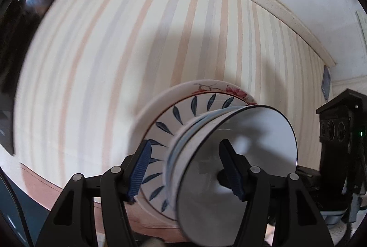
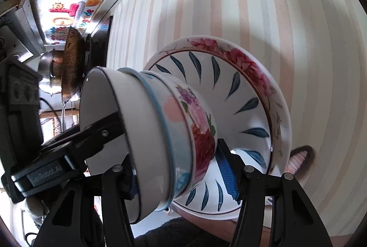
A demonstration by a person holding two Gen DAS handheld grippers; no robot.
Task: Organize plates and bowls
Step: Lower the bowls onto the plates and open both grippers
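Note:
Three nested bowls stand on two stacked plates on a striped surface [image 1: 114, 40]; both views are rolled sideways. A white dark-rimmed bowl [image 1: 252, 132] [image 2: 137, 104] sits inside a blue-rimmed bowl [image 2: 181, 143], which sits inside a floral bowl [image 2: 201, 127]. Beneath are a blue-leaf plate [image 1: 183, 114] [image 2: 206, 86] and a rose-rimmed plate [image 1: 229, 88] [image 2: 240, 56]. My left gripper [image 1: 185, 171] has one finger inside the white bowl and the other outside the stack, over the leaf plate. My right gripper [image 2: 179, 178] clamps likewise, one pad [image 2: 227, 173] by the floral bowl's base, the other hidden behind the white bowl.
A wok [image 2: 71, 63] and a steel pot [image 2: 48, 65] sit on a stove beyond the striped surface's edge. The right gripper's black body [image 1: 332, 132] is close on the far side of the bowls. A pink fuzzy slipper-like thing [image 2: 298, 159] peeks past the plates' rim.

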